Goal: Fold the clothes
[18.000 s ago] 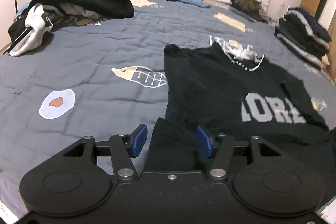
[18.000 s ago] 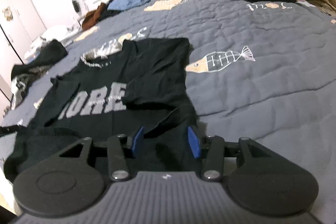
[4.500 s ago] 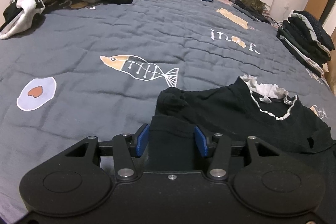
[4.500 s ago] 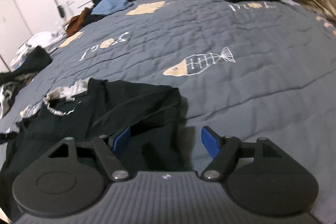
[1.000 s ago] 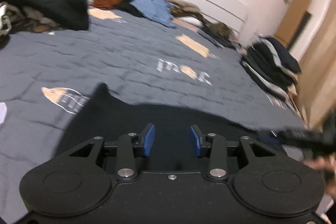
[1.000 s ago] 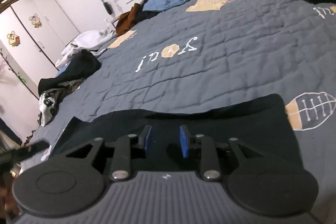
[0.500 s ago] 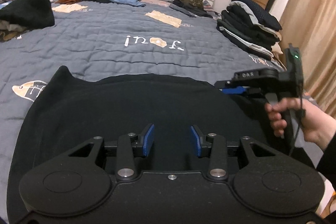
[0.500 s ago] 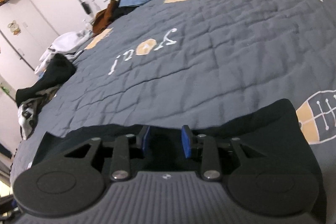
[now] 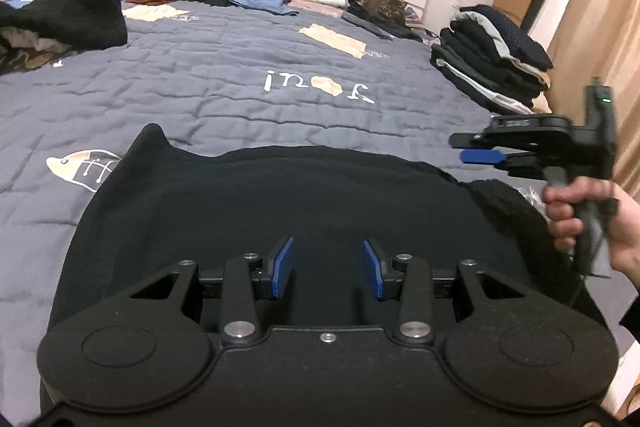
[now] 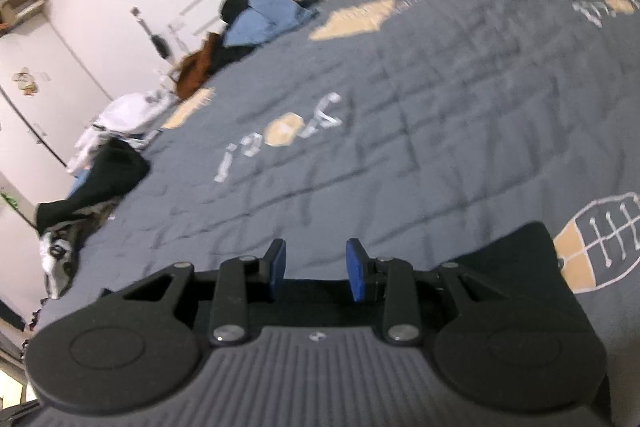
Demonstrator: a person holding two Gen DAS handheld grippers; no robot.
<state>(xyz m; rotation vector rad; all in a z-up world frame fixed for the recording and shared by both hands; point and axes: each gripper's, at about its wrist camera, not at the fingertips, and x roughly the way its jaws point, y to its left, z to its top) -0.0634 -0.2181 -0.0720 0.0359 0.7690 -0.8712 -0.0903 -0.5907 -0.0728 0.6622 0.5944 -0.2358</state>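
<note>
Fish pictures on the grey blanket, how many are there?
2: one orange-and-white stitched fish left of the black garment, another at its right corner; more may be hidden.

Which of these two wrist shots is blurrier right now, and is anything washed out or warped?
Right wrist view: motion blur smears the quilt lettering and far clothes pile, while its own tool stays sharp. Left wrist view: mostly crisp; only the hand gripping the other tool is slightly smeared. Both show fisheye bending and dark corners; the black shirt shows little detail.

Two low wrist views across bed
</note>
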